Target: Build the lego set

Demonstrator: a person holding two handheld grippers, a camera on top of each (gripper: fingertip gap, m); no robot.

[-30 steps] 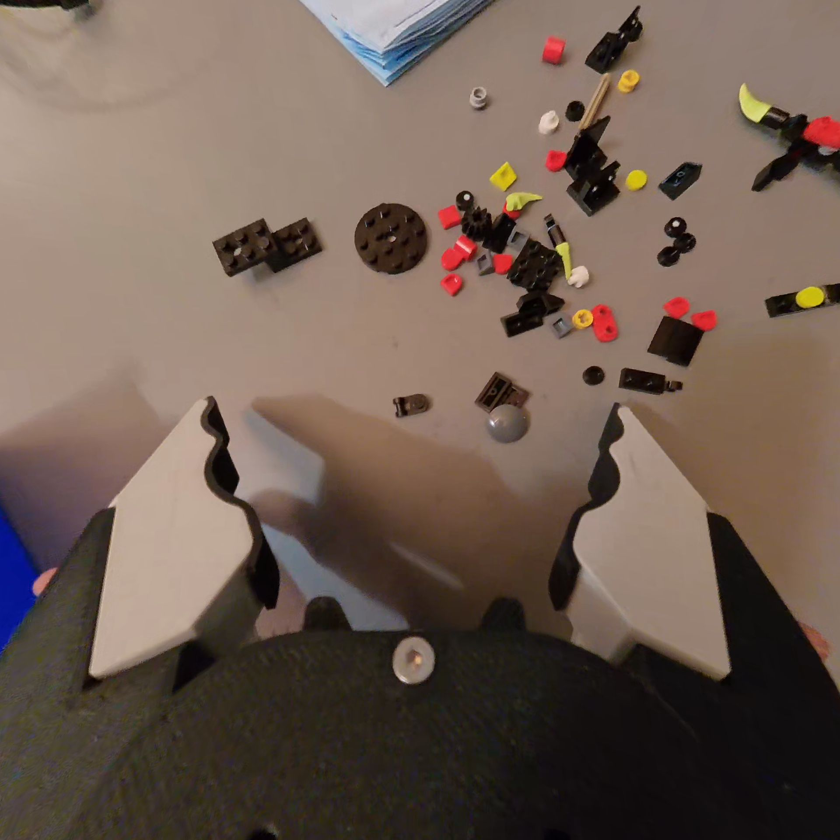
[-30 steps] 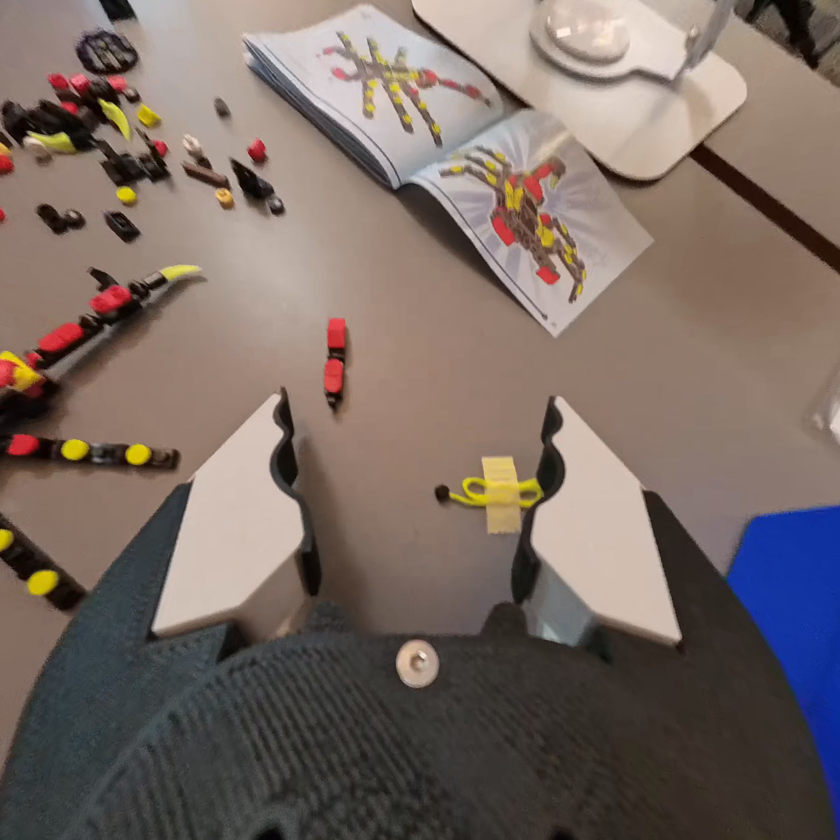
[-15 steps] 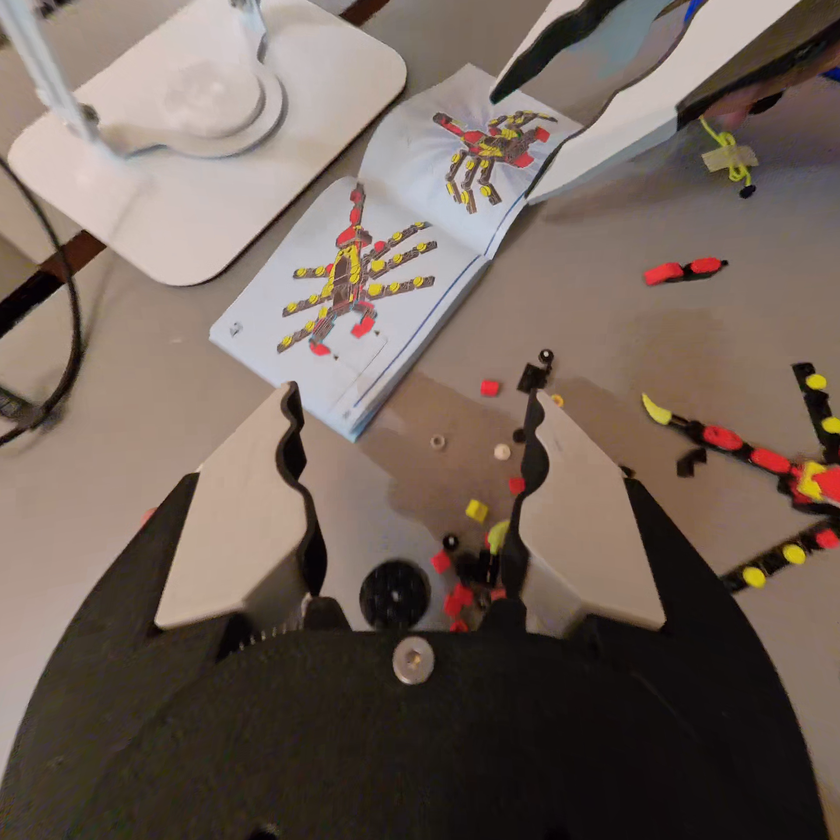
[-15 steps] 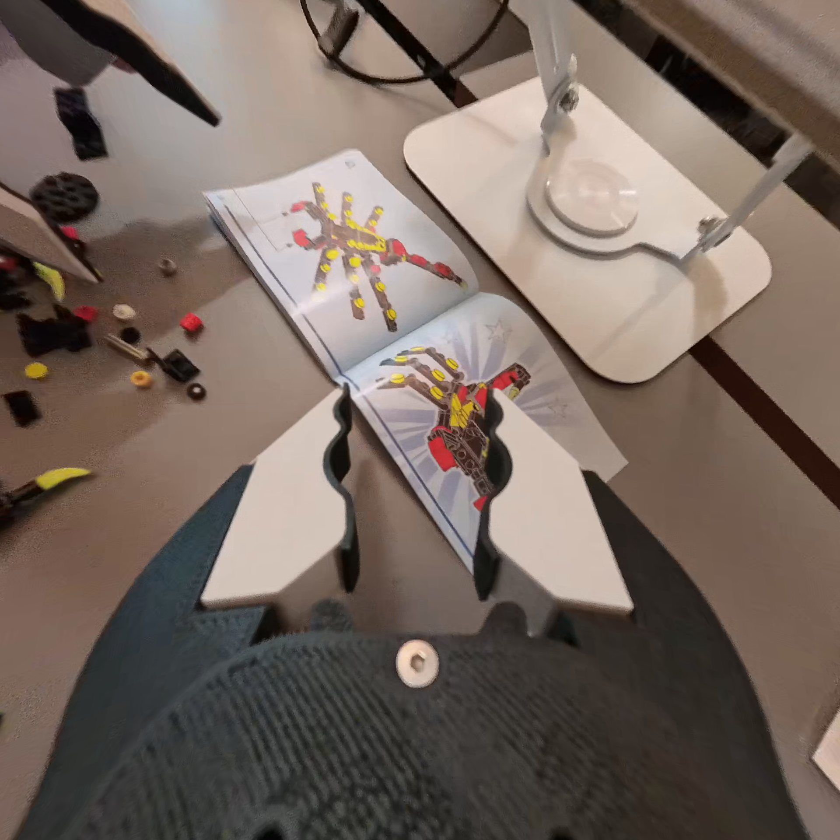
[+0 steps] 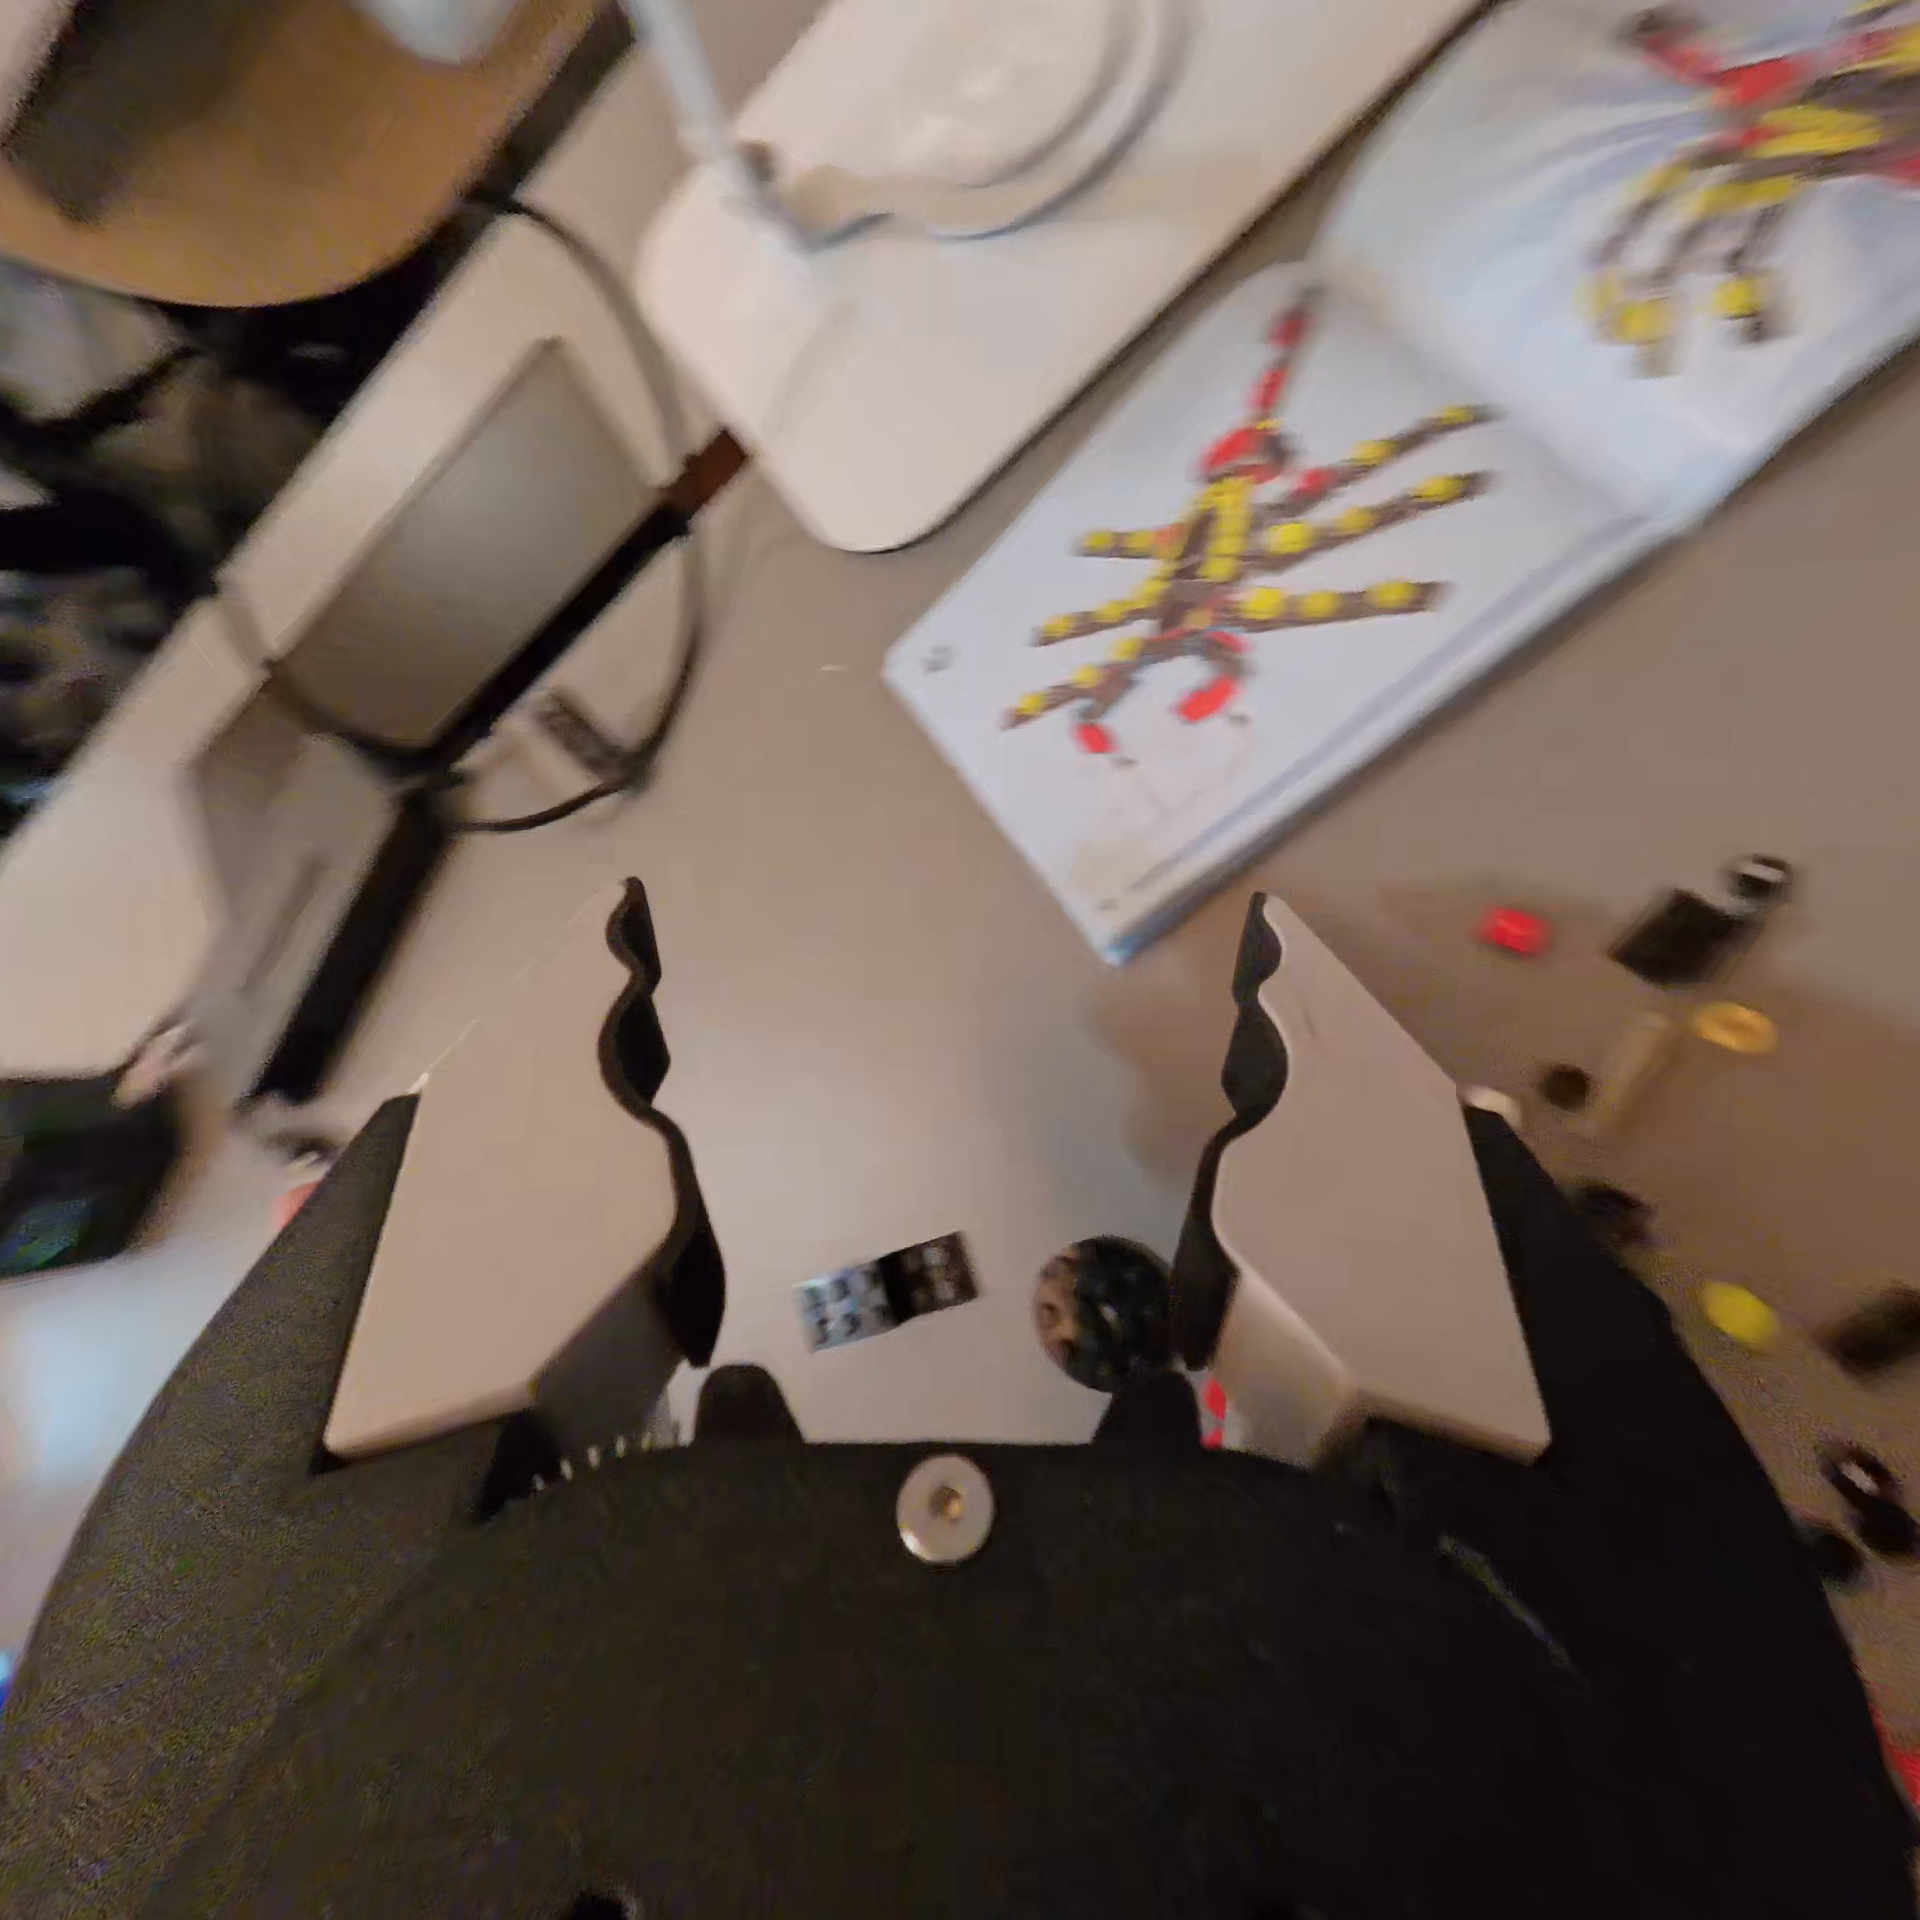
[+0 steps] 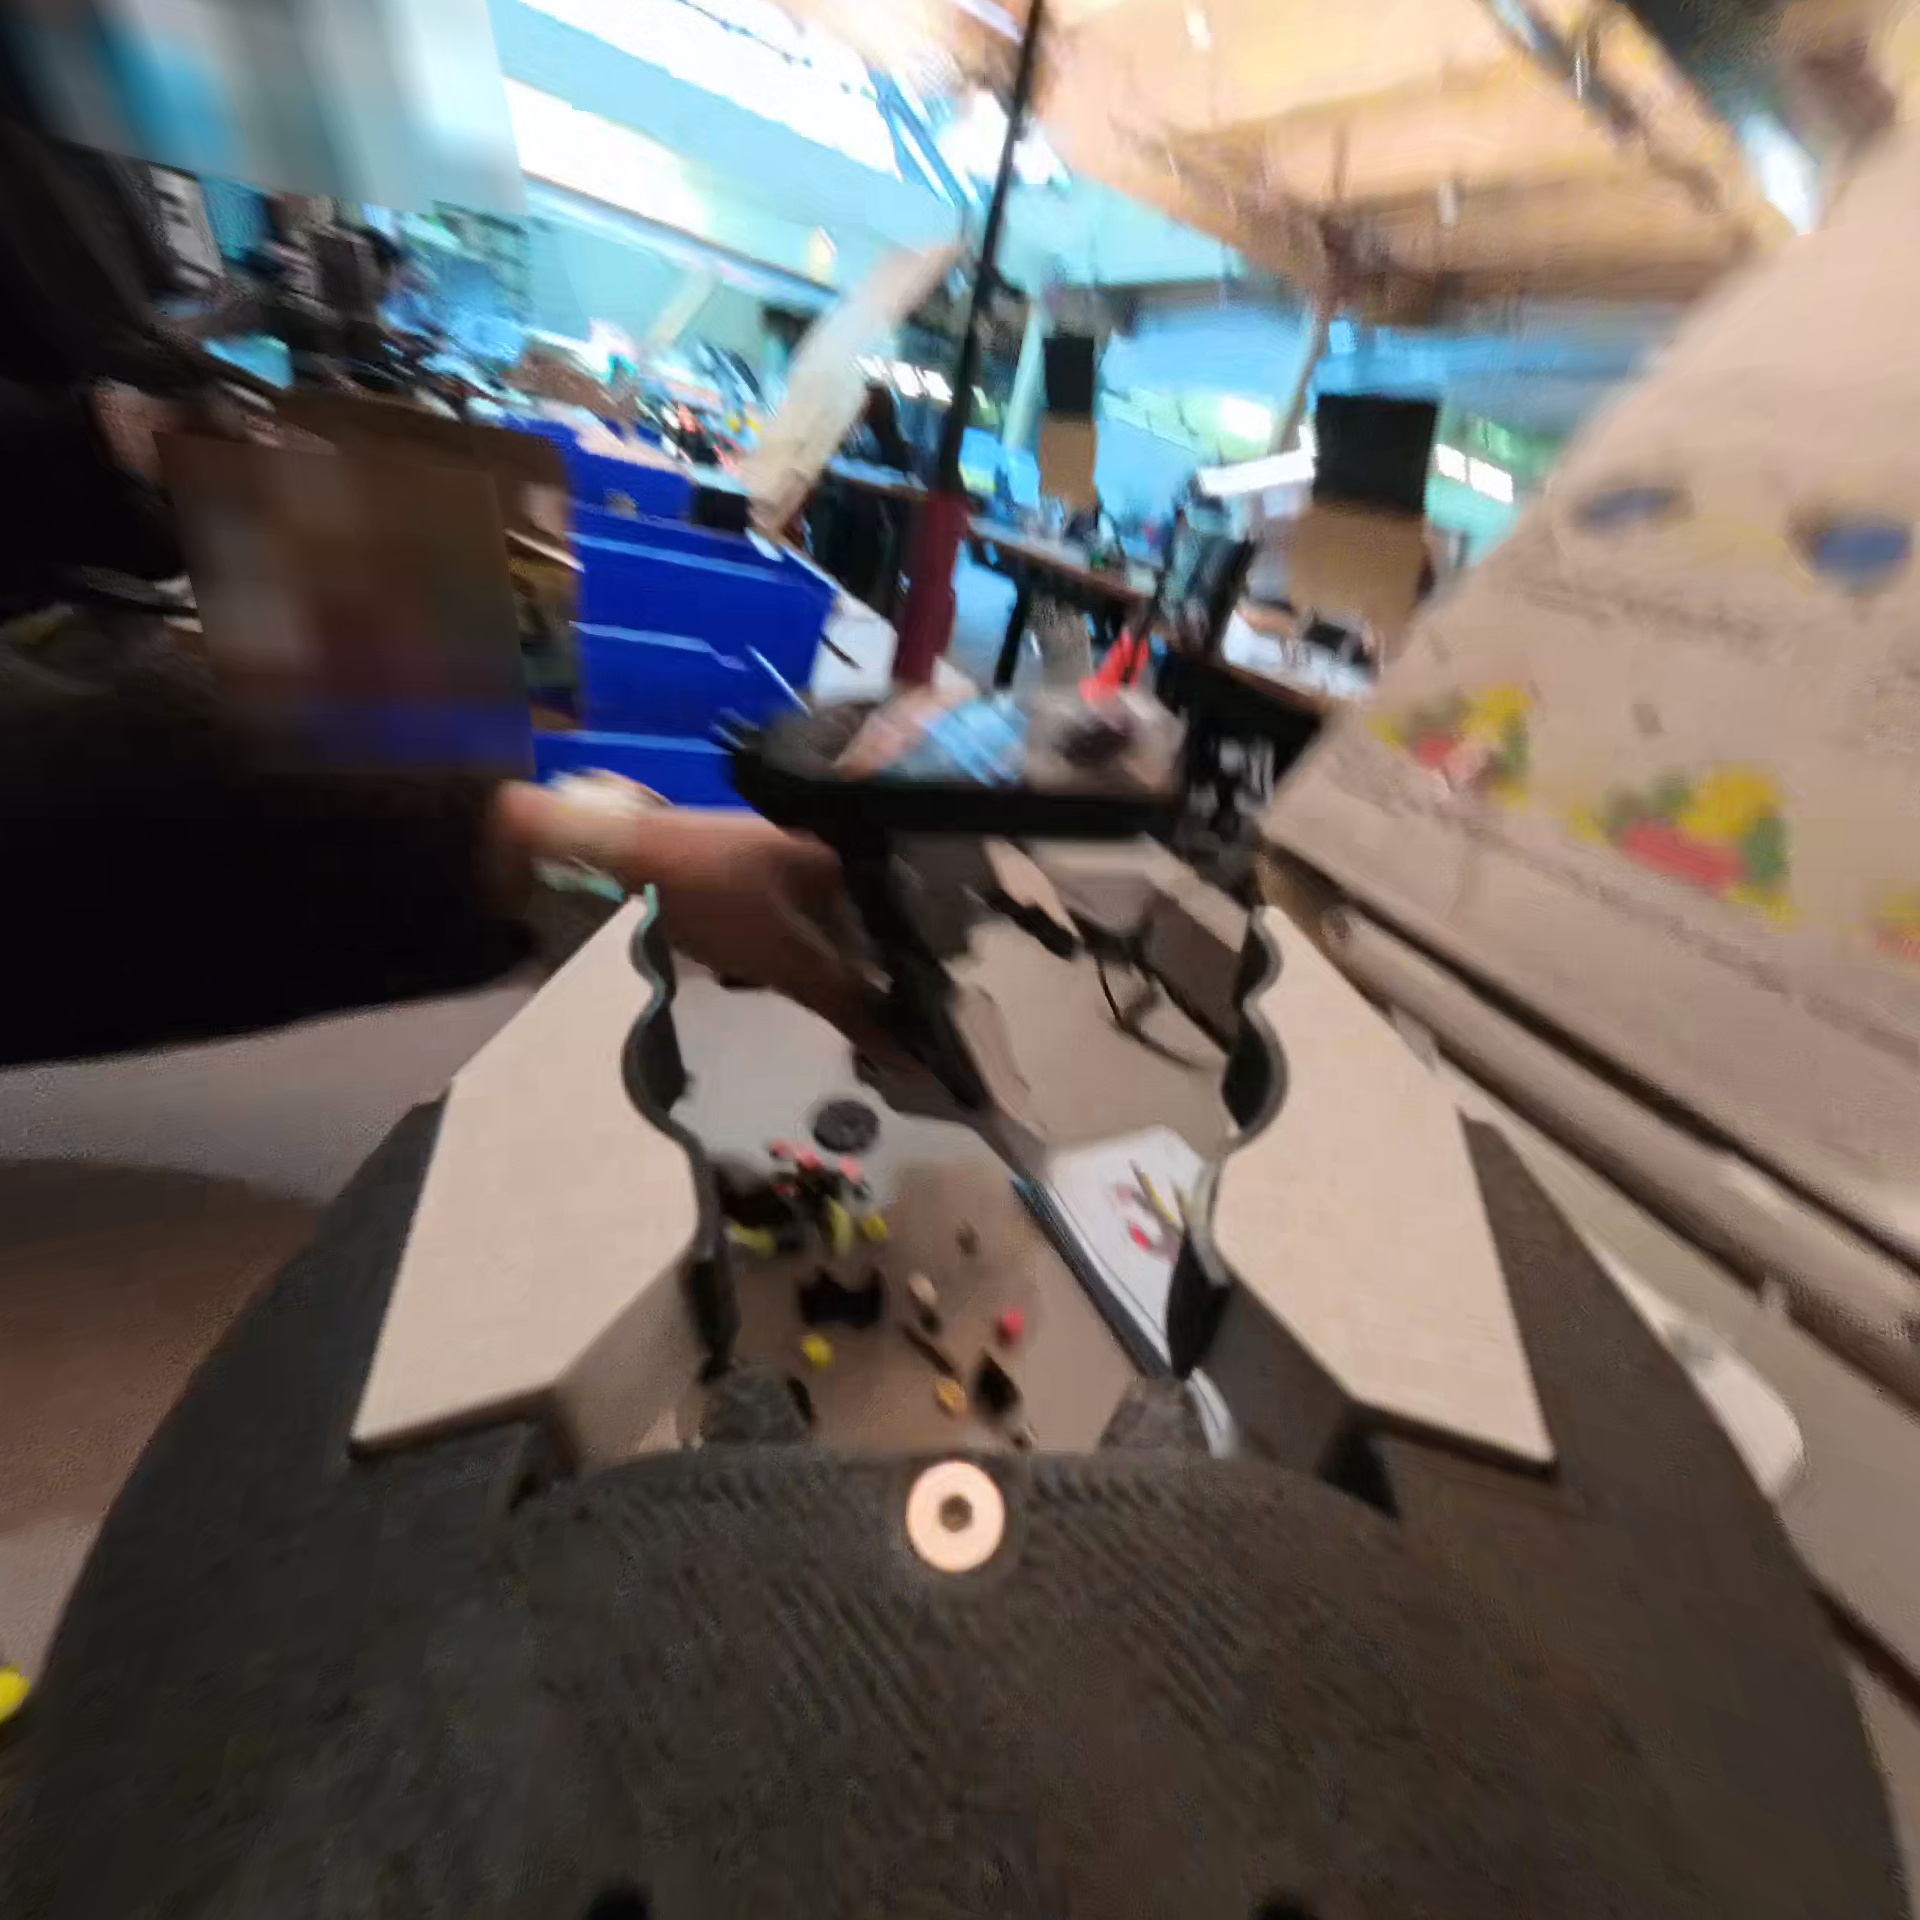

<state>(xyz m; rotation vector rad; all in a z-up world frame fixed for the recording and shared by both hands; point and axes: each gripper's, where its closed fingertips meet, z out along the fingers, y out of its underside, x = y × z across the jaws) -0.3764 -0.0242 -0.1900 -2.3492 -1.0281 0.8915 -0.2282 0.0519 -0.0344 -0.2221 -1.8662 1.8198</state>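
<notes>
Hovering empty, jaws apart: left gripper [image 5: 940, 1049] | black double brick [image 5: 889, 1304] lies flat just beneath, long axis crosswise | right gripper [image 6: 951, 1081] also parted, raised farther off.

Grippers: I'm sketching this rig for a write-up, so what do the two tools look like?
Both match: the left gripper and right gripper each have a textured black body, a silver screw at the centre, and two pale grey fingers with wavy black inner edges.

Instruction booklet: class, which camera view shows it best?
The left wrist view: the instruction booklet lies open on the table, pages facing up though blurred. The right wrist view catches only a sliver of it between the fingers.
</notes>
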